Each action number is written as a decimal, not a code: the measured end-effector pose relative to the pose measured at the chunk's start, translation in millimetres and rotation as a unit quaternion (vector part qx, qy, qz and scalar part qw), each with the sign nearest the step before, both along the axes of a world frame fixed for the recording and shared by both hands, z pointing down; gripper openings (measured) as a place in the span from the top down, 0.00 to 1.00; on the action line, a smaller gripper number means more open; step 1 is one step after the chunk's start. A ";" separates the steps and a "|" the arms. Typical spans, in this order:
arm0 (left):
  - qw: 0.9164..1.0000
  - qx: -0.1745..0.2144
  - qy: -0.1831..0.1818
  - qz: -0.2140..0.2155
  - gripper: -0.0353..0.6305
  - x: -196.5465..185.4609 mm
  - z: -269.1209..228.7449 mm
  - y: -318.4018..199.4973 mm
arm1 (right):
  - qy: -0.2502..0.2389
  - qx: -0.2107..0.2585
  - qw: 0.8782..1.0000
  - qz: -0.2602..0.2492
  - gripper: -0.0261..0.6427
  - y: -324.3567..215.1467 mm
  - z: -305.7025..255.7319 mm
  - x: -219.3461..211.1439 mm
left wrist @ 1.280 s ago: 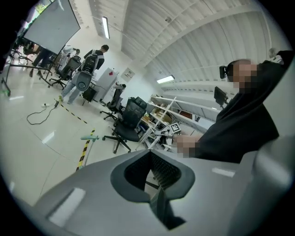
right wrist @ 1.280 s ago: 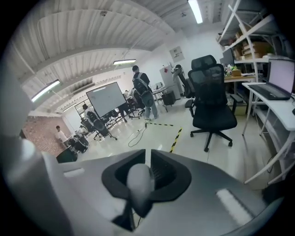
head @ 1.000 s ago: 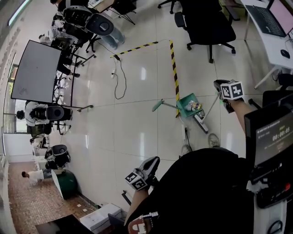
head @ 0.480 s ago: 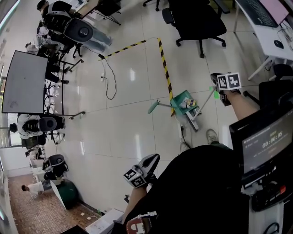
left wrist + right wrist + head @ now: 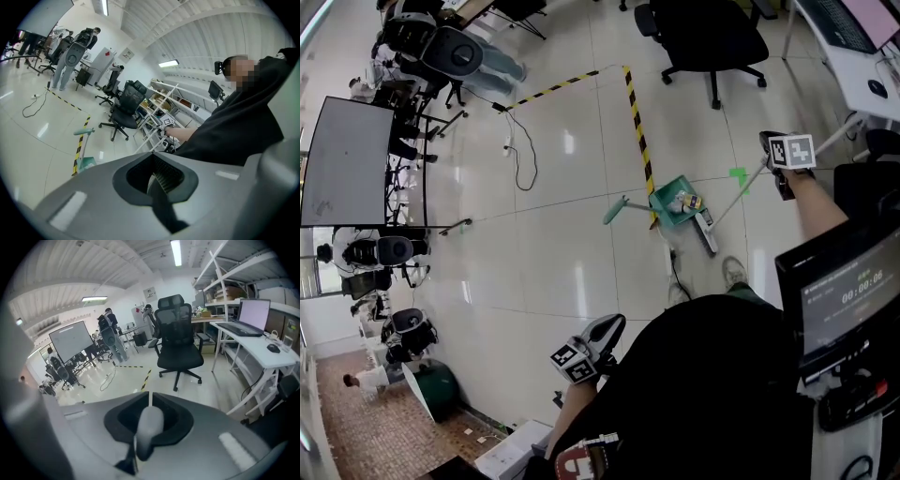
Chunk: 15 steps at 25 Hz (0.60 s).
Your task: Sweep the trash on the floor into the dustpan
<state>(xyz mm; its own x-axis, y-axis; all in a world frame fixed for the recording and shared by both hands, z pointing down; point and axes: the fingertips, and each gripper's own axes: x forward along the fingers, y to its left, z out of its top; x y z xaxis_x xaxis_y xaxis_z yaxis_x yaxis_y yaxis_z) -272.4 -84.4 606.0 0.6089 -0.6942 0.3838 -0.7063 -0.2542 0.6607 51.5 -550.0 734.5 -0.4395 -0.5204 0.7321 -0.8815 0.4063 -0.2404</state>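
A loose cable [image 5: 521, 159] lay on the pale floor at the far left, well apart from the work and of no part in it. Nearer the person, the left gripper [image 5: 609, 330] was drawn in beside the body, its tongs closed together with nothing between them. It looked parked there because the dustpan stood by itself and needed no steadying. The pan's long handle [image 5: 616, 215] stood up on its own, well clear of that gripper. The green dustpan [image 5: 667, 199] sat on the floor right at the yellow-and-black tape [image 5: 639, 131], its open side seemingly turned toward the broom. The trash [image 5: 688, 201], a few pieces too small to name, lay inside the pan, which suggested the sweep was nearly or fully done. No other scrap could be made out on the tiles around it. The broom head [image 5: 705, 232] rested on the floor just beside the pan, placed there, I judged, to keep anything from sliding back out. A shoe [image 5: 733, 272] stood near it on the person's side. From the head the thin pole [image 5: 736, 192] rose rightward to the right gripper [image 5: 776, 155], whose tongs were clamped narrow round the pole's rounded grey end. Gripping it at the very top let the person reach the pan while standing upright
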 end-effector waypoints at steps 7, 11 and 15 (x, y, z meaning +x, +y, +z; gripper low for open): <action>1.000 0.000 0.000 0.010 0.95 13.4 -1.0 -8.8 | 0.039 0.043 0.998 -0.019 0.93 -25.6 -21.0 31.6; 1.000 0.003 0.001 0.019 0.95 20.3 1.9 -12.4 | 0.042 0.058 0.997 -0.017 0.94 -26.4 -27.6 41.0; 1.000 0.010 0.006 0.025 0.95 25.4 4.0 -15.7 | 0.025 0.066 0.997 -0.027 0.94 -21.5 -30.9 45.0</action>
<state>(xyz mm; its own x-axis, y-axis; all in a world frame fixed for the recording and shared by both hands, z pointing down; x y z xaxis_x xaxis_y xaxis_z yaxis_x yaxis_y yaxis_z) -246.9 -100.1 610.1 0.6480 -0.6695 0.3632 -0.6842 -0.3021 0.6638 96.5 -571.5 703.6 -0.4345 -0.5895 0.6809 -0.8667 0.4794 -0.1380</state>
